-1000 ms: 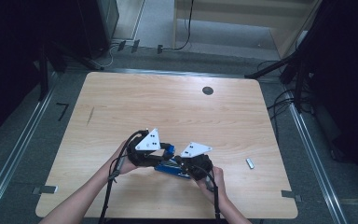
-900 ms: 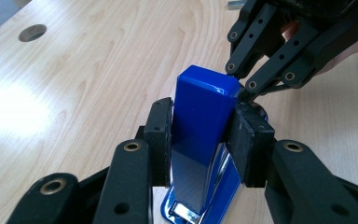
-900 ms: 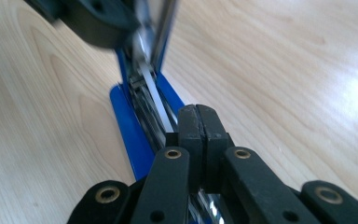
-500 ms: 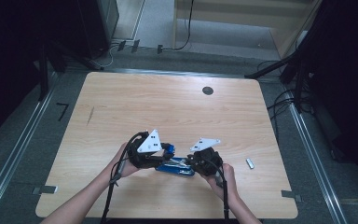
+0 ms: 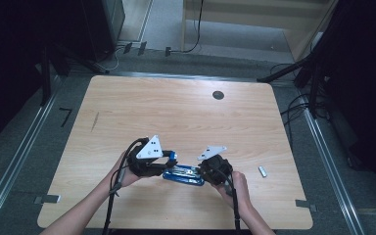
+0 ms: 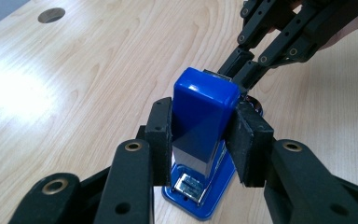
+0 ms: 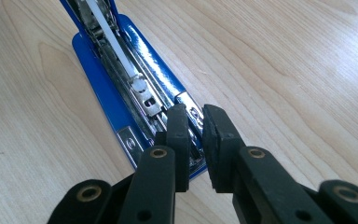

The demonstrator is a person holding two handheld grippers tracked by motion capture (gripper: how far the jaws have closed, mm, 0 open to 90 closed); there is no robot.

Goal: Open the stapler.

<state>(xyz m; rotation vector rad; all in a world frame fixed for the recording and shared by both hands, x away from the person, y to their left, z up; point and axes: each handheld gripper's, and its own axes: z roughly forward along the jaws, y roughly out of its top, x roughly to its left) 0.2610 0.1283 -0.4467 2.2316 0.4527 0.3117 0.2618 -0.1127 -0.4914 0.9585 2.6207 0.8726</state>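
A blue stapler [image 5: 183, 175] lies opened near the table's front edge, base flat on the wood. My left gripper [image 5: 169, 159] is shut on its blue top cover [image 6: 200, 116], which stands raised above the base, a pad on each side. The metal staple channel [image 7: 135, 88] lies exposed along the blue base [image 7: 98, 79]. My right gripper [image 7: 196, 135] hovers at the channel's near end. Its jaws have just opened a little and stand a narrow slit apart with nothing between them. From the left gripper view, the right gripper [image 6: 235, 74] reaches in behind the cover.
A small silvery metal piece [image 5: 262, 171] lies on the table to the right of the right hand. A dark round cable hole [image 5: 218, 95] sits at the far side. Bare wood [image 5: 152, 112] spreads beyond the stapler.
The right gripper has shifted slightly to the right along the stapler. The left gripper keeps its hold on the cover in the same place.
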